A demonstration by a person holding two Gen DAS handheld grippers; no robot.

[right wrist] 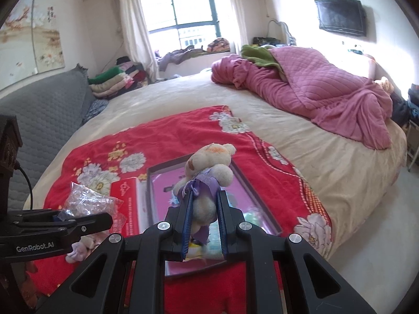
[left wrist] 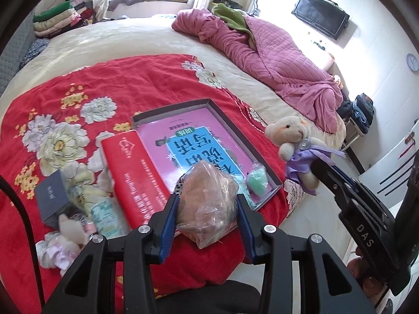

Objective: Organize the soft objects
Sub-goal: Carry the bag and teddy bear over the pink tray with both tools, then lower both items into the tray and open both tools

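Both grippers are carrying loads above the tray (left wrist: pixel 264 198): left gripper (left wrist: pixel 208 204) is clamping a bagged soft item (left wrist: pixel 209 198), right gripper (right wrist: pixel 204 209) is pinching the teddy bear (right wrist: pixel 209 164); only a green piece (left wrist: pixel 258 180) is lying inside, so most sorting appears outstanding.

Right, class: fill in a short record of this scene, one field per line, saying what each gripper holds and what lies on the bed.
Left gripper: shut on the brownish lump in a clear plastic bag
Right gripper: shut on the cream teddy bear in a purple dress
Below them: shallow grey tray with a pink book
Beside tray: long red box
Surface: red floral blanket
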